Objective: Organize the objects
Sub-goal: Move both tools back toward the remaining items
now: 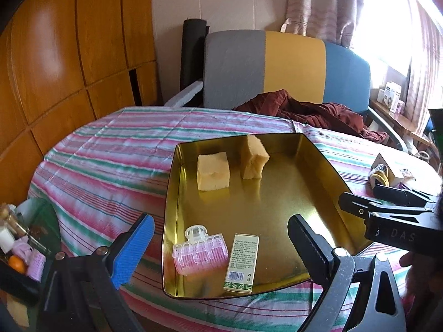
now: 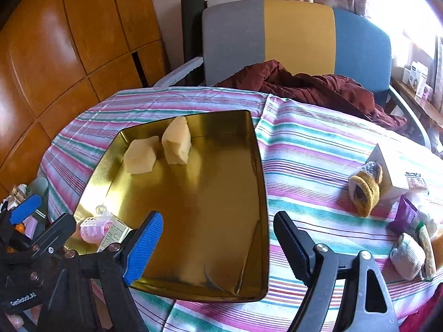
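Both handheld grippers are showing black plastic frames with silver screws; the left gripper (image 1: pixel 218 238) and the right gripper (image 2: pixel 218 238) are each pairing a blue ribbed pad with a black serrated one. White lettering is marking each black body.

A striped cloth (image 1: pixel 110 149) covers the counter. Behind it stands a chair (image 2: pixel 299 38) with a grey, yellow and blue back, a dark red garment (image 2: pixel 310 85) heaped on its seat. Orange wooden panels (image 1: pixel 69 49) line the wall, and a curtain (image 1: pixel 318 2) hangs by the bright window.
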Demonstrator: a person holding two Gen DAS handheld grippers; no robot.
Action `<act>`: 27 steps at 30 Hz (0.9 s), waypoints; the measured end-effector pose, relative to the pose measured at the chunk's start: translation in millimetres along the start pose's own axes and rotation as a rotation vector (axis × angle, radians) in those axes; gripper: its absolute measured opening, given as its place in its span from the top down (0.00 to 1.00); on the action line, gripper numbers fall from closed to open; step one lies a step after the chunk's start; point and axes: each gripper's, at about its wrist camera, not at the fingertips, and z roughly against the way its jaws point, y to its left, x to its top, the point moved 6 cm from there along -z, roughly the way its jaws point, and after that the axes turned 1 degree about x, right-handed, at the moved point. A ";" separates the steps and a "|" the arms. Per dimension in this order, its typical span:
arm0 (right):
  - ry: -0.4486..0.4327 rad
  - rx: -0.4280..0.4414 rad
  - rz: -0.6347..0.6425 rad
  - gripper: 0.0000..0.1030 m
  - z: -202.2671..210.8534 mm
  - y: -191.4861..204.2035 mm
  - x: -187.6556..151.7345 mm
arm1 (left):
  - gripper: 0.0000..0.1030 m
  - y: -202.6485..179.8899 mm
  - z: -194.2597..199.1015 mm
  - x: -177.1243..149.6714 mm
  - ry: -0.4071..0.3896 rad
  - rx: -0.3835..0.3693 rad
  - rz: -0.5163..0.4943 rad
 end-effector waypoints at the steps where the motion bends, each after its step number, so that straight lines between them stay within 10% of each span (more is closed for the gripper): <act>1: -0.003 -0.002 -0.002 0.19 1.1 -1.6 0.0 | 0.05 -2.6 1.6 1.0 -0.006 0.001 -0.011; 27: -0.023 -0.112 -0.172 0.19 27.0 -102.2 -14.8 | 0.05 -56.9 7.2 -2.9 0.004 -0.048 -0.160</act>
